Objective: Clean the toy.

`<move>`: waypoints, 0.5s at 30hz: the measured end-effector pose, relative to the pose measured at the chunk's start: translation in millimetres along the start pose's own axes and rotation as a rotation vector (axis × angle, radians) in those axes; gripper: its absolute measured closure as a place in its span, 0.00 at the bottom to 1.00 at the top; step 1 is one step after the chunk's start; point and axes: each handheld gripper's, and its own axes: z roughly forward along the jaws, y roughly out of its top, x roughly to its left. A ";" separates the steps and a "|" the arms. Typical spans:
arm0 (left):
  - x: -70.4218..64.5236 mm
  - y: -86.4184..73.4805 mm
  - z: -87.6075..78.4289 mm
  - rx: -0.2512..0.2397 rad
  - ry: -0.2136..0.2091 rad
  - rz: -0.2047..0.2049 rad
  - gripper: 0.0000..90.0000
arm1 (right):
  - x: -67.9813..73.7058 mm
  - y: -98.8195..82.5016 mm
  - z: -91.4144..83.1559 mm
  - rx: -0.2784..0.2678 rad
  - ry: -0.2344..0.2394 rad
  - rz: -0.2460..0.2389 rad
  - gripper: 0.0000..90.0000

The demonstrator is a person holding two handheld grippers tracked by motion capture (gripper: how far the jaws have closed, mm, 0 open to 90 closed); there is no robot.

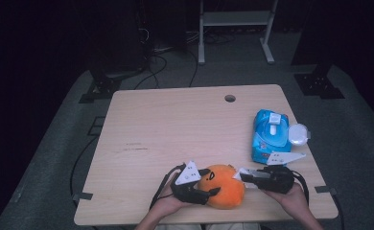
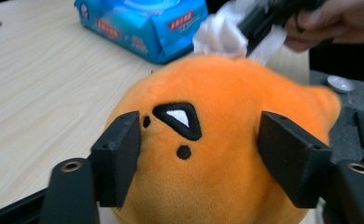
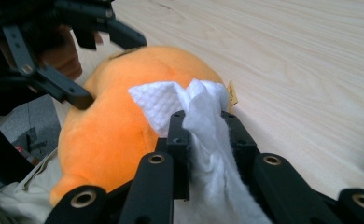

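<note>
— Two grippers worked at the near edge of the counter (image 1: 175,120), didn't they? What lay between them?

— One orange plush toy (image 1: 222,186), the biggest thing there, sat close to the front rim. The left gripper (image 2: 199,158) was clamped around it, one jaw pressed into each side of its stitched face.

— And the blue pack?

— That wet-wipe pack (image 1: 270,135) lay well apart, toward the right edge, its round white lid (image 1: 298,134) flipped out beside it.

— What about the right gripper?

— The right gripper (image 3: 207,140) had its jaws pinched on a white wipe (image 3: 203,140), which was bunched against the top of the toy. A yellow tag (image 3: 233,93) stuck out of the plush just beside the wipe.
</note>
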 end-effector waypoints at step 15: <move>3.3 29.9 15.1 0.024 -0.083 0.039 0.23 | 5.4 0.9 1.9 -0.015 0.046 -0.042 0.82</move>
